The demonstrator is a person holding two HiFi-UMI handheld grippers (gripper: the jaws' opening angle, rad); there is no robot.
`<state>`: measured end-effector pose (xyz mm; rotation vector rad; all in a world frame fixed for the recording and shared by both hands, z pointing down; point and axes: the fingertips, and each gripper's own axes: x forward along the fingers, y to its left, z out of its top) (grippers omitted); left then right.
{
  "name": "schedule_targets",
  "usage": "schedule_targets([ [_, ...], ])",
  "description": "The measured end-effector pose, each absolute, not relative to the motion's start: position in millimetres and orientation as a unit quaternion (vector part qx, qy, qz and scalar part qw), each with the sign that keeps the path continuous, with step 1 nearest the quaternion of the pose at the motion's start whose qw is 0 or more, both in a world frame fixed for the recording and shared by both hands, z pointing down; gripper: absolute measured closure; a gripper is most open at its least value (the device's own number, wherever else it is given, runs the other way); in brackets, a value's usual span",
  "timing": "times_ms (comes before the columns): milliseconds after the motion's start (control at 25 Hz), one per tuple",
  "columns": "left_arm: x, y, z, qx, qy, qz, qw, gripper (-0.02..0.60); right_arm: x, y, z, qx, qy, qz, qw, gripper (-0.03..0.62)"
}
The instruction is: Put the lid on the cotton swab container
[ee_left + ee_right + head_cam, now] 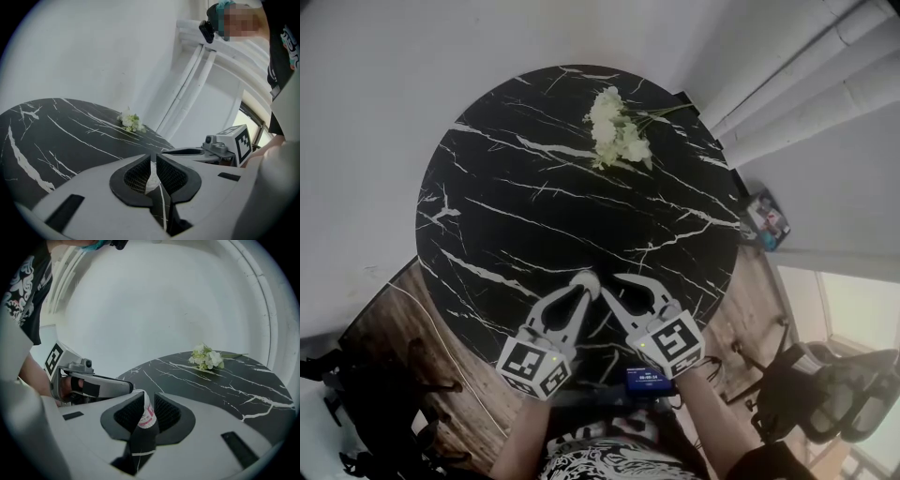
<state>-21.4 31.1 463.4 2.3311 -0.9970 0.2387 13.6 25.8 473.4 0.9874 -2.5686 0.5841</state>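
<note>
Pinching lid (150, 180): left gripper (153, 161) | right gripper (147, 397) clamps container (146, 416) | table (534, 187) edge behind, open room ahead to flowers (617, 129)

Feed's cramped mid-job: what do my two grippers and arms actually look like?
Both the left gripper and right gripper have pale grey plastic bodies tapering into curved jaws lined with black ribbed pads. Each carries a white cube with black square markers. Unsleeved forearms; black top with white print.
</note>
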Motion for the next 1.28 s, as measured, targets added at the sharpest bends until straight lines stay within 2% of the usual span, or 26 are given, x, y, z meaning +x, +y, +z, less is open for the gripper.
schedule_targets([
  [80, -24, 30, 461, 0.874, -0.381, 0.091, 0.288, 0.545, 17, 25, 471, 0.349, -0.902, 0.181, 0.177, 0.557],
  [160, -28, 29, 461, 0.872, -0.388, 0.096, 0.283, 0.561, 21, 24, 469, 0.355, -0.901, 0.17, 0.185, 0.568],
  [480, -31, 32, 458, 0.874, -0.398, 0.13, 0.247, 0.568, 30, 29, 455, 0.376, -0.893, 0.155, 0.192, 0.571],
  [760, -28, 43, 446, 0.882, -0.375, 0.105, 0.266, 0.568, 30, 40, 432, 0.409, -0.883, 0.156, 0.169, 0.571],
  [1040, -34, 48, 398, 0.9, -0.368, 0.036, 0.231, 0.568, 44, 59, 412, 0.452, -0.865, 0.152, 0.158, 0.571],
  [1280, -37, 50, 375, 0.903, -0.388, 0.069, 0.171, 0.568, 51, 73, 384, 0.482, -0.854, 0.135, 0.144, 0.571],
])
